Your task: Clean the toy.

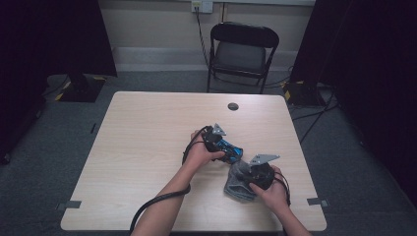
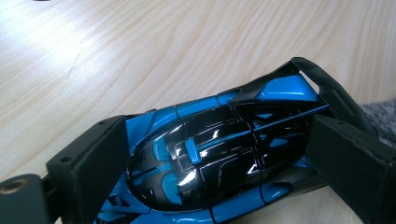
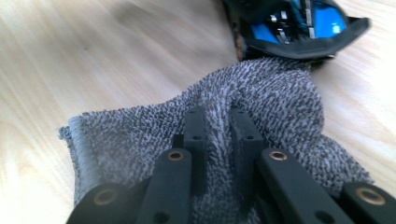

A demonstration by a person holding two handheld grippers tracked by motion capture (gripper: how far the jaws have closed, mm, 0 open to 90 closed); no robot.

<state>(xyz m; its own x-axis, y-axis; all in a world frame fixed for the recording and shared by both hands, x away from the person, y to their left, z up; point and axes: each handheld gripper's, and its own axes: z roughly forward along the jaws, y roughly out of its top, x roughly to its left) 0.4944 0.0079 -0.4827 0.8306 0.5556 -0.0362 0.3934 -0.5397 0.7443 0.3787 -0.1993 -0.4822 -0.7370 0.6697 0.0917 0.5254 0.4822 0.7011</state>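
my left claw point(image 2: 210, 168) clamps the blue toy car point(image 2: 219, 154) at table point(image 1: 147, 147) center-right, right claw point(image 3: 217, 126) pinches a fold of gray cloth point(image 3: 280, 98) touching the car's rear wing, so wiping's prob just begun, most bodywork left.

no readable text, labels or signs

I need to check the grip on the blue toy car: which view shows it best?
The left gripper view: the toy car sits close between the left gripper pads, roof and rear wing sharp. The high view shows it small beside the grey cloth. The right gripper view catches its blurred rear end.
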